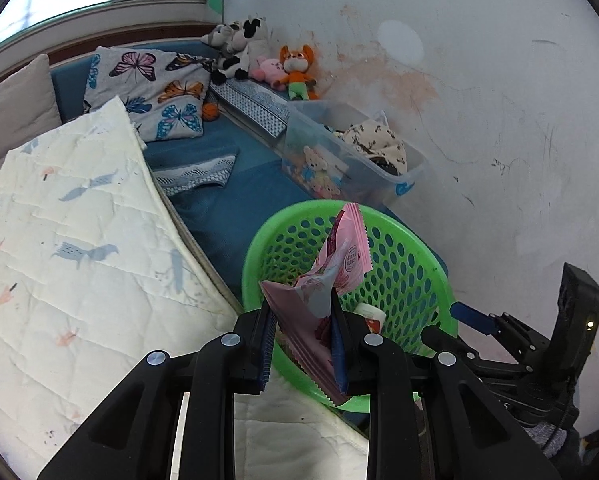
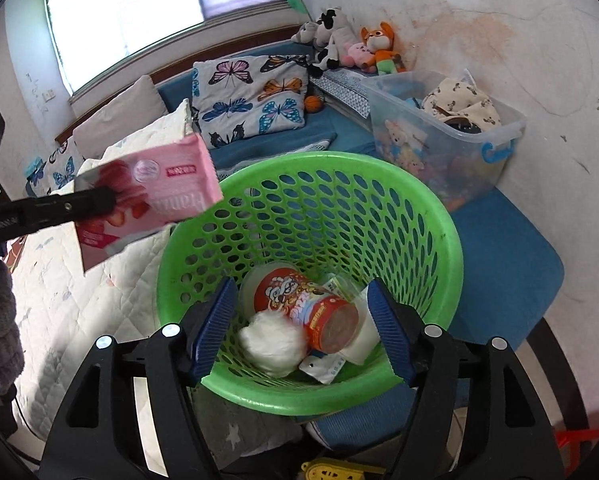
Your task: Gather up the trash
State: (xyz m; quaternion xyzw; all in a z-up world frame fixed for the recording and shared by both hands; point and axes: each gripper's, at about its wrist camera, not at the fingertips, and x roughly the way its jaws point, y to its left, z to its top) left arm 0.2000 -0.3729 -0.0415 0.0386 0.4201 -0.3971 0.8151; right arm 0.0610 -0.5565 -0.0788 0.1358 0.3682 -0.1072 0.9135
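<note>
The pink wrapper is a flat snack packet with zigzag edges, pale pink with darker red fruit pictures and a round white seal printed on it. It is creased and folded where it is pinched, and its upper end sticks up above my fingers. From the right camera it shows broadside, tilted, hanging in the air just beside the left rim of the green basket, not yet inside.

My left claw is closed down on the wrapper, the blue pads pressing it from both sides with only the packet's thickness between them. It sits at the near rim of the basket, over the edge of the white quilt.

My right claw is spread wide and holds nothing. Its blue pads stand on either side of the basket's near rim, above the opening, though I cannot tell whether they touch the plastic.

Down in the basket lie a red snack tub on its side, a white fluffy wad touching it, and a small white packet near the front wall.
</note>
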